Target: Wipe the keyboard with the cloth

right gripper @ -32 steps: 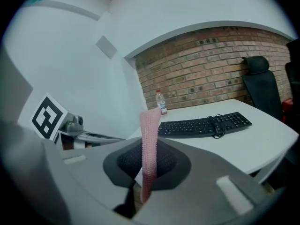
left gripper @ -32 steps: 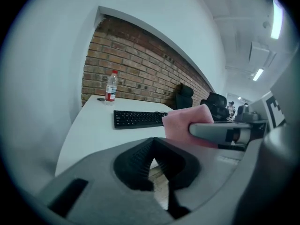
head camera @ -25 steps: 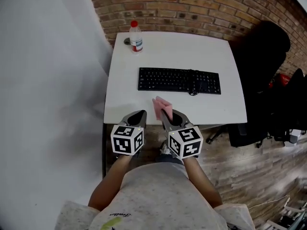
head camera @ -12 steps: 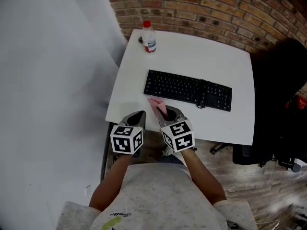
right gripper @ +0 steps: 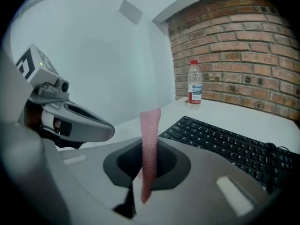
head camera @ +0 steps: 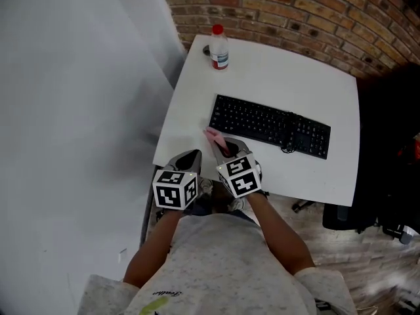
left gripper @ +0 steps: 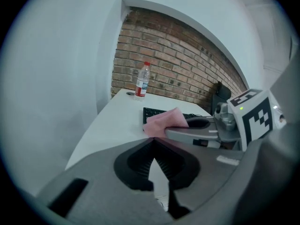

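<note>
A black keyboard (head camera: 269,125) lies across the middle of the white table (head camera: 275,77). My right gripper (head camera: 222,147) is shut on a pink cloth (head camera: 214,137), whose free end sticks up just short of the keyboard's left end. In the right gripper view the cloth (right gripper: 150,139) stands as a narrow strip between the jaws, with the keyboard (right gripper: 225,144) ahead to the right. My left gripper (head camera: 191,158) hovers at the table's near edge, left of the right one, shut with nothing in it. The left gripper view shows the cloth (left gripper: 164,121) in the right gripper (left gripper: 190,131).
A clear water bottle (head camera: 219,48) with a red cap stands at the table's far left corner, beside a small round object. A brick wall (head camera: 295,12) runs behind the table, a white wall is on the left, and a dark chair (head camera: 390,143) stands on the right.
The view has swung, so the table sits further right and up. My right gripper has carried the cloth forward to the keyboard's left end. The left gripper has barely moved.
</note>
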Tool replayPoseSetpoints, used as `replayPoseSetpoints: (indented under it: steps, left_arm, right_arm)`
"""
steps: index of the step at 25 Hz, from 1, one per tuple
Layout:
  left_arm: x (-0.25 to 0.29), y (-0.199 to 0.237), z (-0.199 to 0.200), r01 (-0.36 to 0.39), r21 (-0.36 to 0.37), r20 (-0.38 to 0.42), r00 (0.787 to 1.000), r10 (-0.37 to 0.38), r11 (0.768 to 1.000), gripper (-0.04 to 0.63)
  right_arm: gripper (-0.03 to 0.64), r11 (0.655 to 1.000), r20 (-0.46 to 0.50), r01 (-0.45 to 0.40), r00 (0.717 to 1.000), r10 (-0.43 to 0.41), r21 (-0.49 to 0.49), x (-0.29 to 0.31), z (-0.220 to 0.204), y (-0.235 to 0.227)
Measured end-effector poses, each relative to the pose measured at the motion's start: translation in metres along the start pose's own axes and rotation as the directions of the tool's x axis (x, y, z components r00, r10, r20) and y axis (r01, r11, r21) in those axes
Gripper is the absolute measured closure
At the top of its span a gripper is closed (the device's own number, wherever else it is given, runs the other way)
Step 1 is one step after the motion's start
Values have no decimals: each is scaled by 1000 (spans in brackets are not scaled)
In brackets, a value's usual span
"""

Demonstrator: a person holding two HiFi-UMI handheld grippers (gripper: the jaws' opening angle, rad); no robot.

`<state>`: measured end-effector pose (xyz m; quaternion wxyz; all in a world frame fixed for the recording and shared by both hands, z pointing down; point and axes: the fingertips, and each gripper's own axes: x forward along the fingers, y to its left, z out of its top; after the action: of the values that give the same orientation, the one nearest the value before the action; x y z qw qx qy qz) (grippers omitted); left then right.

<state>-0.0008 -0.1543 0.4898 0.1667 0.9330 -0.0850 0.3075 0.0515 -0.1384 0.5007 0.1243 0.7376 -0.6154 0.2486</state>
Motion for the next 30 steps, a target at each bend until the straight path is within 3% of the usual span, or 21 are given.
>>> replayPoseSetpoints:
  steps: [6,16,30]
  left_arm:
    - [21,17,32,63,32,21,998,-64,998,600]
    - [48,39,43,175,70,-39,984,-173,982,600]
    - [77,24,46,373,119,-126,925,-359,920,600]
  right_arm:
    - [594,998,-49,60,997,-61,-25,22,-1,-11]
    - [594,991,-116,133,985,-129,30,49,-14,-12]
    - [594,951,-165,278,953,-255,136,43,-22,-24]
